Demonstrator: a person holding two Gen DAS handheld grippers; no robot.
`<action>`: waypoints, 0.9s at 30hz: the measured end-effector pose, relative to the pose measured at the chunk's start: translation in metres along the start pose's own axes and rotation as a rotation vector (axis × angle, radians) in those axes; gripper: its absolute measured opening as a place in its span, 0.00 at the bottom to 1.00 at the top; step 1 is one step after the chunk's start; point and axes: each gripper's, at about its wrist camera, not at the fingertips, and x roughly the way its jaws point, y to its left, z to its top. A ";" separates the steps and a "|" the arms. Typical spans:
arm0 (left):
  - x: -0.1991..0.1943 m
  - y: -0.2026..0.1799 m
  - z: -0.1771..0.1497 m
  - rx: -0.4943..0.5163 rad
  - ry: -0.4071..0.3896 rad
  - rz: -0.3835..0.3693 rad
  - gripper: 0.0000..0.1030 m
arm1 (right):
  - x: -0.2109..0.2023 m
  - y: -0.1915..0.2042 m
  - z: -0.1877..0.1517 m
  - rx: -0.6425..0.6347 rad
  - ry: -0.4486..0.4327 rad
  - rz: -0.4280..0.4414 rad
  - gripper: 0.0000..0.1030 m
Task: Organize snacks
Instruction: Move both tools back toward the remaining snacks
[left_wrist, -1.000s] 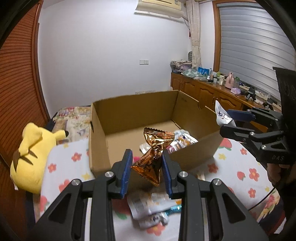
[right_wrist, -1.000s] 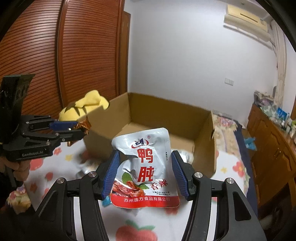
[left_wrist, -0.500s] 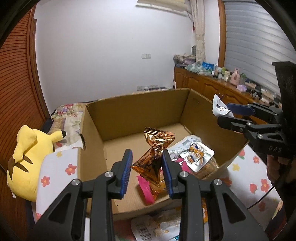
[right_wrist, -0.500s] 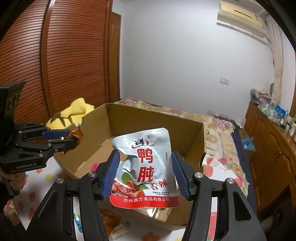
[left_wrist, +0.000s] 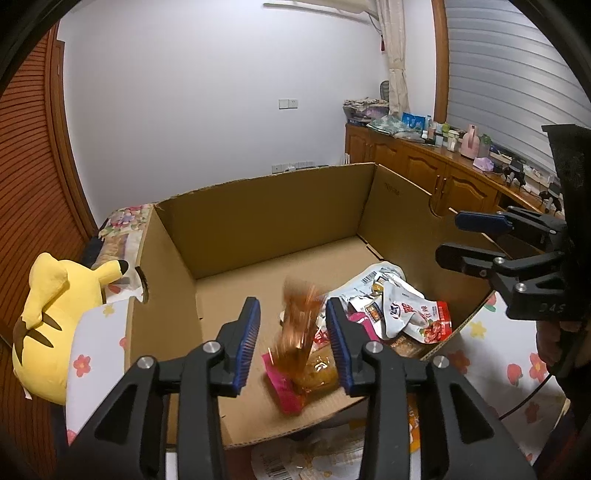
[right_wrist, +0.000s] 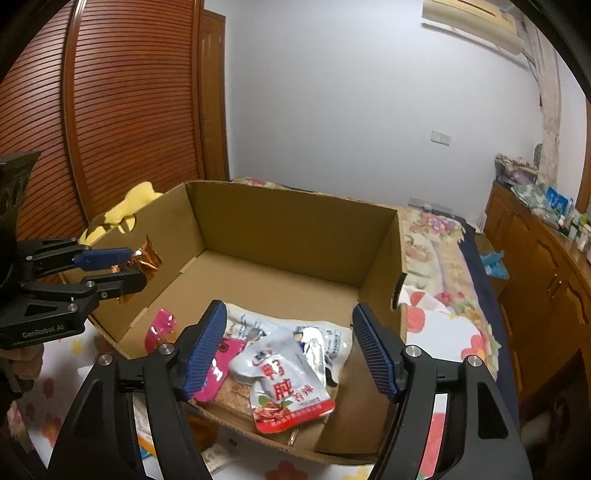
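Left hand-held gripper (left_wrist: 291, 341): jaws have just been opening, now parted; the copper foil snack (left_wrist: 300, 325) is seen motion-blurred between the blue pads (left_wrist: 246, 343), no firm pinch visible, above the near part of the cardboard box (left_wrist: 258, 206). Right hand-held gripper (right_wrist: 290, 350): jaws have just been opening, now spread wide; nothing is gripped. The silver pouch with red print (right_wrist: 286, 384) is seen lying inside the box at its near right corner, on top of other packets, clear of both pads.

Beneath and beside it: a pink packet (right_wrist: 214, 373), a white barcode packet (left_wrist: 373, 280), a yellow-wrapped snack (left_wrist: 321, 371), all heaped on the box floor at the near side; the far half of the floor is bare cardboard. More wrappers (left_wrist: 291, 458) are seen outside the box, just in front of its near wall.

The box is set on a bed with a flower-print sheet (left_wrist: 517, 369). A yellow plush toy (left_wrist: 48, 325) lies just beside the left wall of the box. A wooden sideboard (left_wrist: 443, 173) with clutter is seen along the right wall.
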 end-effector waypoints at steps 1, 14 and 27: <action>0.000 -0.001 0.000 0.000 0.003 0.001 0.39 | -0.003 0.000 -0.001 0.003 0.000 0.004 0.70; -0.042 -0.002 -0.017 -0.010 -0.030 0.003 0.49 | -0.045 0.023 -0.010 -0.027 -0.015 0.020 0.71; -0.081 -0.002 -0.066 -0.036 -0.022 0.008 0.53 | -0.085 0.050 -0.034 -0.017 -0.017 0.022 0.71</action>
